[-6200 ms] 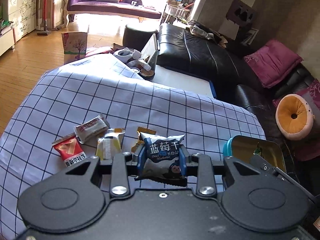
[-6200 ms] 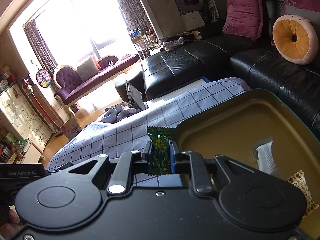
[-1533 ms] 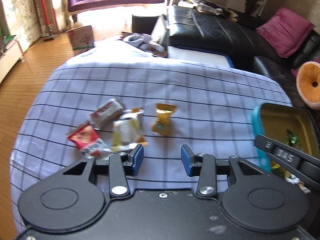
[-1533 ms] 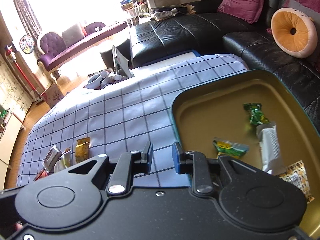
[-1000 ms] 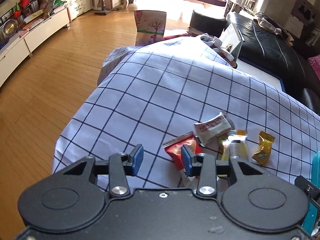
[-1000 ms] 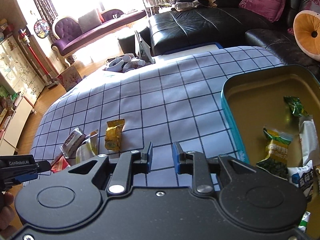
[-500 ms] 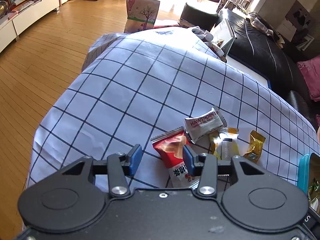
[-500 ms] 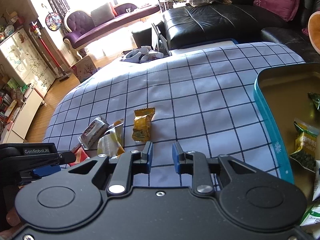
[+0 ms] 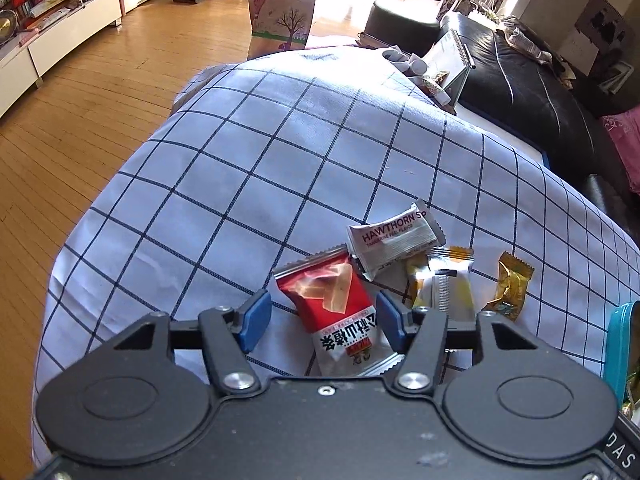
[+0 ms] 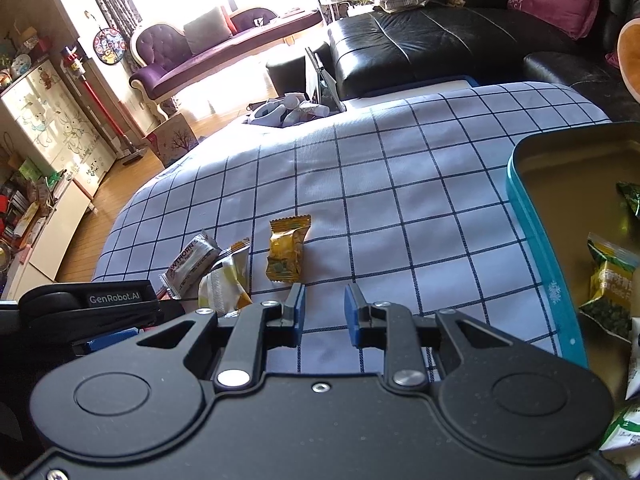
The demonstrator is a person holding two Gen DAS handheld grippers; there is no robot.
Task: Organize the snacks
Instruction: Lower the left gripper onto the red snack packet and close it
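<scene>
My left gripper [image 9: 320, 322] is open, its blue pads on either side of a red snack packet [image 9: 334, 306] that lies on the checked cloth [image 9: 240, 160]. Beside it lie a grey Hawthorn packet [image 9: 390, 242], a yellow-white packet [image 9: 444, 286] and a gold candy [image 9: 510, 286]. My right gripper [image 10: 323, 314] is open and empty, just short of the gold candy [image 10: 286, 254]. The teal tin [image 10: 532, 232] at the right holds green packets [image 10: 608, 280]. The left gripper's body [image 10: 88, 308] shows at the lower left.
The cloth-covered table drops off to a wooden floor [image 9: 80, 112] on the left. A black leather sofa [image 10: 440, 40] runs behind the table. A notebook and small clutter [image 9: 440, 64] stand at the table's far edge.
My left gripper has moved in and opened wider, so the red packet now lies between its pads. My right gripper has drawn closer to the gold candy, away from the tin.
</scene>
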